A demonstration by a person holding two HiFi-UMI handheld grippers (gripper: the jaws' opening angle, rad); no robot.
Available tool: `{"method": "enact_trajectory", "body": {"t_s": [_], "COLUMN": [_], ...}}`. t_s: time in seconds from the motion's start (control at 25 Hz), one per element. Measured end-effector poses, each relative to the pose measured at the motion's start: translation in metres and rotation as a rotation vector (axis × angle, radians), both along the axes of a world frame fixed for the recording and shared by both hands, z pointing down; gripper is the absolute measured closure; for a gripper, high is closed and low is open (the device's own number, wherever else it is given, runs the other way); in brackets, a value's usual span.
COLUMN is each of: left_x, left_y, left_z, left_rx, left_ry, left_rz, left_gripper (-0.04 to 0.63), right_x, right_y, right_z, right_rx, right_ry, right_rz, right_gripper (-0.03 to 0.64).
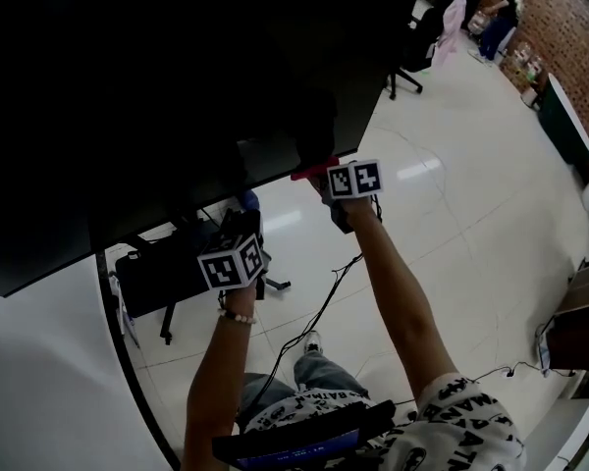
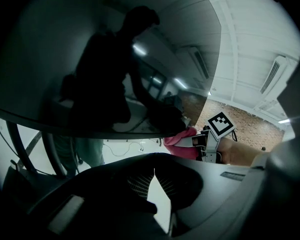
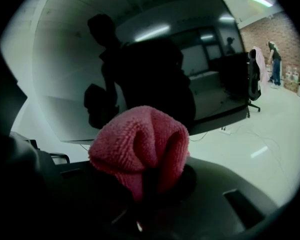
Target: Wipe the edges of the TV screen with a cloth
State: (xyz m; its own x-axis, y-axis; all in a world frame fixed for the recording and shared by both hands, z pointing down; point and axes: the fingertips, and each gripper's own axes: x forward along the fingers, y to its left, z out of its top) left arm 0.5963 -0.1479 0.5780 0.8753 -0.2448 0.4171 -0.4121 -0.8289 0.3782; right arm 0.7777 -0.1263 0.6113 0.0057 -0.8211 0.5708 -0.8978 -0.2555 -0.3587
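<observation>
The right hand-held gripper [image 3: 143,186] is clenched on a pink cloth [image 3: 137,144], close to the near edge of the TV screen [image 1: 177,86]. The cloth looks soft, light and floppy, so pinching a bunched fold seems best. The left hand-held gripper [image 2: 154,178] is closed on nothing

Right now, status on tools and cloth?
Right tool shut on cloth. Left tool shut, empty. Cloth at bottom edge of TV. Nothing in the way.

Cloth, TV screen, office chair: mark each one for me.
cloth [image 3: 140,144], right gripper view, middle of the bunched pink fold.
TV screen [image 1: 157,96], head view, dark panel face.
office chair [image 1: 424,35], head view, black backrest.
</observation>
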Motion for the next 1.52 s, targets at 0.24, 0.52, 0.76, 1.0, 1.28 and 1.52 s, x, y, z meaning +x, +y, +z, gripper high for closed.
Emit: {"method": "enact_trajectory", "body": {"t_s": [0.24, 0.52, 0.76, 1.0, 1.28, 1.52], "left_x": [0.042, 0.069, 0.079, 0.087, 0.102, 0.117], "left_y": [0.022, 0.041, 0.051, 0.047, 0.048, 0.058], "left_z": [-0.008, -0.011, -0.02, -0.05, -0.124, -0.203], "left_rx": [0.021, 0.036, 0.058, 0.128, 0.196, 0.247], "left_ry": [-0.008, -0.009, -0.008, 0.014, 0.092, 0.207], "left_rz": [0.014, 0.031, 0.06, 0.087, 0.119, 0.153], "left_gripper": [0.594, 0.594, 0.594, 0.594, 0.594, 0.594], "right_x": [0.075, 0.116, 0.128, 0.137, 0.133, 0.131], "right_y": [0.04, 0.065, 0.052, 0.044, 0.044, 0.046], "right_z": [-0.006, -0.026, -0.08, -0.161, -0.259, -0.339], "right_rx": [0.016, -0.081, -0.058, 0.183, 0.299, 0.304], "right_ry": [0.003, 0.387, 0.604, 0.467, 0.559, 0.738], "right_rz": [0.076, 0.051, -0.006, 0.024, 0.044, 0.053], "right_gripper": [0.571, 0.571, 0.571, 0.571, 0.571, 0.571]}}
